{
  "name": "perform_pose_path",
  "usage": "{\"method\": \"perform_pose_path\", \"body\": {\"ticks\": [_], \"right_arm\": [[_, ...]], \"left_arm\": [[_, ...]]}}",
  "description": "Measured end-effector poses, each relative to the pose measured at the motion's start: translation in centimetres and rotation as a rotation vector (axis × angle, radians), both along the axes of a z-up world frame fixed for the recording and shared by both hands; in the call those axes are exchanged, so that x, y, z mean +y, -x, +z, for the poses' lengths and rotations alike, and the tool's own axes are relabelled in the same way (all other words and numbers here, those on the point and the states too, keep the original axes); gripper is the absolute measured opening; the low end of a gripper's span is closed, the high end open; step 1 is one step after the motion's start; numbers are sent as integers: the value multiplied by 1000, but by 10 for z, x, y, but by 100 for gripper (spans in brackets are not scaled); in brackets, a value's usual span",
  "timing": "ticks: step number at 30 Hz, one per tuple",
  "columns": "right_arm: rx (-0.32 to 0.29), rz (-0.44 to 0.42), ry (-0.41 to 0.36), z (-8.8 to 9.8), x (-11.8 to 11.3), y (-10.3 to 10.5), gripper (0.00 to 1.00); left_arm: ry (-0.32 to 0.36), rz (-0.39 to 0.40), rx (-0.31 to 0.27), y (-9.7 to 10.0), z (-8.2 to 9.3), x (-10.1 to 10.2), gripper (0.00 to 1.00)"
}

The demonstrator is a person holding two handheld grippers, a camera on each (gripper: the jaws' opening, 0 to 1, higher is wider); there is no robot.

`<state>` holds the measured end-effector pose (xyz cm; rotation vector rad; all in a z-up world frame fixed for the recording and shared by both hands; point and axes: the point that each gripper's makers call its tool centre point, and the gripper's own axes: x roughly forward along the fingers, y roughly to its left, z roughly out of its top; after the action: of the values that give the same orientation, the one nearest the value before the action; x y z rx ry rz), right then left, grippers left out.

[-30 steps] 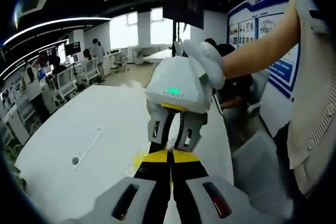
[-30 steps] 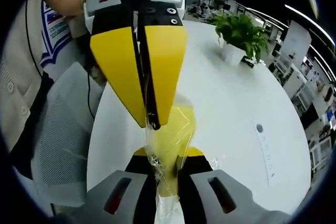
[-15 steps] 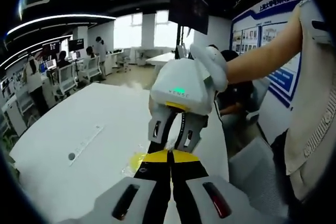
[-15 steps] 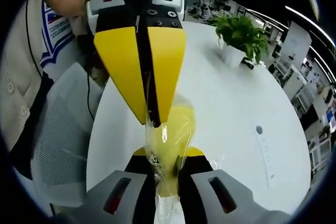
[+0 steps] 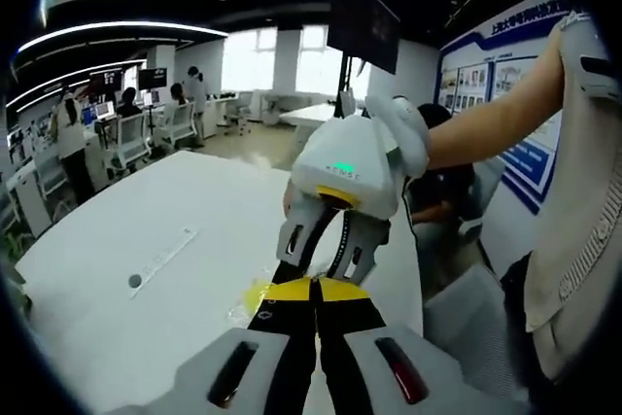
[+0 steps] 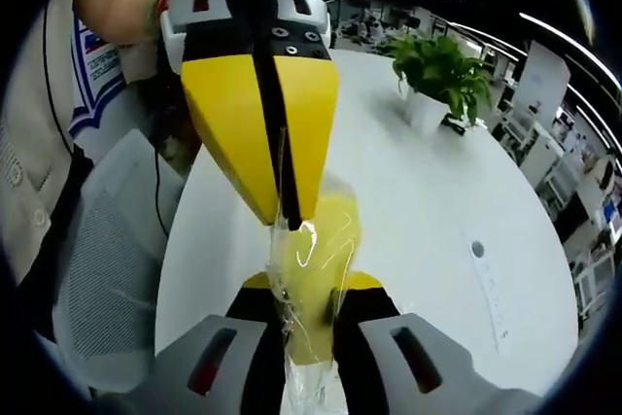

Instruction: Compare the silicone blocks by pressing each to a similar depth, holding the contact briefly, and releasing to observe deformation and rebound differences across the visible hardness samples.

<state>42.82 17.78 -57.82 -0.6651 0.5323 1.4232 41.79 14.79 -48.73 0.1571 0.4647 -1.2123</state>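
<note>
While both grippers meet above the white table [image 6: 428, 191], the yellow silicone block in clear wrap [image 6: 313, 259] hangs between them, its long axis along the right gripper's [image 6: 309, 291] jaw line, running up toward the left gripper [image 6: 284, 219]. Right jaws are clamped on the block's lower end. Left jaws are pressed together on the wrap's upper edge. In the left gripper view, the left gripper [image 5: 313, 284] meets the right gripper [image 5: 326, 261] tip to tip.

Open-plan office: white tabletop [image 5: 146, 230] with potted plant [image 6: 442, 70], bright windows [image 5: 277, 60] at far end, ceiling light strips [image 5: 117, 28], wall posters [image 5: 486, 85], desks with chairs [image 5: 126, 143].
</note>
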Motion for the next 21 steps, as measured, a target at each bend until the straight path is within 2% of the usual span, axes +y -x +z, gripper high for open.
{"method": "perform_pose_path", "body": {"ticks": [4, 10, 21], "right_arm": [[-6, -3, -18, 1, 1, 0, 14], [-4, -6, -37, 2, 4, 3, 28], [-1, -48, -57, 2, 3, 5, 41]], "left_arm": [[10, 19, 10, -2, 0, 5, 0], [28, 55, 28, -5, -1, 10, 0], [38, 73, 41, -5, -3, 12, 0]]}}
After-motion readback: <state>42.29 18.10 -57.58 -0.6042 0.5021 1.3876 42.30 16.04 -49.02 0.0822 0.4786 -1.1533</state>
